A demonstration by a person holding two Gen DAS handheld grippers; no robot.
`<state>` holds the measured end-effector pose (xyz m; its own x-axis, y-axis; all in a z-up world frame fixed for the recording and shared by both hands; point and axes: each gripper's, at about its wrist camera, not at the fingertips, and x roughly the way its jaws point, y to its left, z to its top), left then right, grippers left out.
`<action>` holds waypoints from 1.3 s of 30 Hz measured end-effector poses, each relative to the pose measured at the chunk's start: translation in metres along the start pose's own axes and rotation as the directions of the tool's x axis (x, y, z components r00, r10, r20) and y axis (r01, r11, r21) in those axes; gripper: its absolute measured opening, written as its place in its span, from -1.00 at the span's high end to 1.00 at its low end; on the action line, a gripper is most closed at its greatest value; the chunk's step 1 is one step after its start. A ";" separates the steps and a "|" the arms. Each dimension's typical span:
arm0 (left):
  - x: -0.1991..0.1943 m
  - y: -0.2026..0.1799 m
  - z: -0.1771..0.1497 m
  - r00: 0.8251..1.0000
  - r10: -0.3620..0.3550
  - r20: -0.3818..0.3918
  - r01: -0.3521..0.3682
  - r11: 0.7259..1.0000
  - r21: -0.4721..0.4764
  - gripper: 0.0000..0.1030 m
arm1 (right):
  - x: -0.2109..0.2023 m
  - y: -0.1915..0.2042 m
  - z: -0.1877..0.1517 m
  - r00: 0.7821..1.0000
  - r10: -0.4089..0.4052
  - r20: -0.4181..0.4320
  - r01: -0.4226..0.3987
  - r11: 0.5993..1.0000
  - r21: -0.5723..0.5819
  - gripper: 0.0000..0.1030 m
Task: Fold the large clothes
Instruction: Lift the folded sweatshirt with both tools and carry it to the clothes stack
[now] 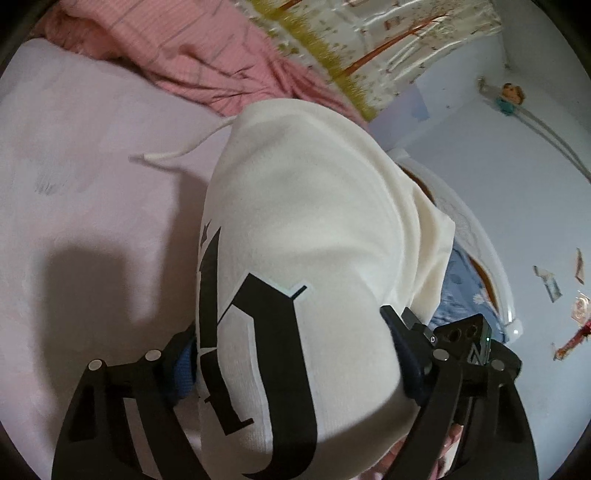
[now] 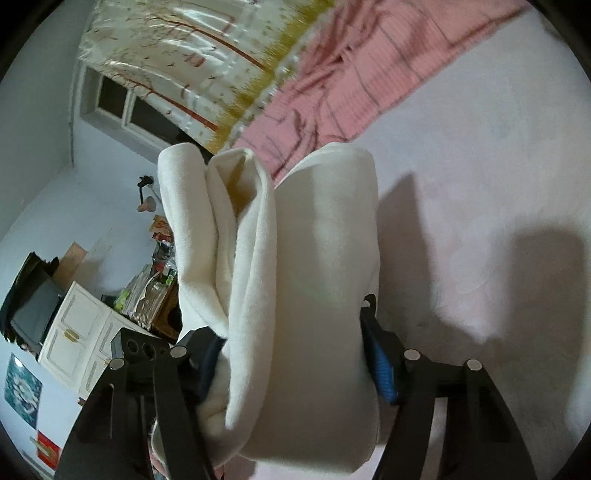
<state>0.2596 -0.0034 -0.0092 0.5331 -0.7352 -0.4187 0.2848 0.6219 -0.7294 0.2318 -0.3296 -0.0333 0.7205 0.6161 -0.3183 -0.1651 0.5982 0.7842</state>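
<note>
Left wrist view: left gripper (image 1: 295,354) nearest the lens, both fingers pressed into a thick bundle of cream sweatshirt (image 1: 310,206); closed on the cloth.
Sweatshirt, left view: black gothic lettering (image 1: 273,354) faces the camera just beyond the fingers; bundle stands up between the fingers and hides the tips.
Drawstring (image 1: 177,151): white cord trailing off the sweatshirt's far left edge onto the bed sheet (image 1: 81,177).
Bed sheet: pale pink, lies under and left of the sweatshirt; gripper shadow falls on it beside the garment.
Pink blanket (image 1: 207,62): rumpled, beyond the sweatshirt.
Curtain (image 1: 369,33): floral, beyond the blanket.
Wall (image 1: 517,184): pale blue, right of the sweatshirt, a doll-like figure (image 1: 511,96) stuck on it.
Right wrist view: right gripper (image 2: 295,354) clamps folded layers of the same sweatshirt (image 2: 317,258); fingers closed on it, blue pads (image 2: 382,369) against the cloth.
Sweatshirt, right view: several rolled folds rise above the fingers, held up off the sheet (image 2: 480,184).
White cabinet (image 2: 77,332): left of the sweatshirt, dark screen (image 2: 33,310) beside it.
Window (image 2: 125,107): far left, beyond the sweatshirt.
</note>
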 end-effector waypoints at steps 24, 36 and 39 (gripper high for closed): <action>0.329 -0.364 0.018 0.816 -0.493 -0.301 0.530 0.847 0.051 -0.67 | -0.403 -0.022 0.225 0.765 -0.400 0.505 0.442 0.896 0.039 -0.33; 0.381 -0.341 -0.034 0.958 -0.224 -0.178 0.273 0.901 0.336 -0.86 | -0.374 -0.180 0.245 0.782 -0.433 0.448 0.449 0.890 0.076 -0.60; 0.361 -0.346 -0.036 0.967 -0.210 -0.142 0.249 0.891 0.381 -0.86 | -0.373 -0.171 0.239 0.768 -0.429 0.476 0.462 0.885 0.054 -0.71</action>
<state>0.3251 -0.4935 0.0728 0.3430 -0.8800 -0.3286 0.6897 0.4734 -0.5479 0.1526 -0.7842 0.0782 0.9444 -0.0279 -0.3276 0.2229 0.7867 0.5758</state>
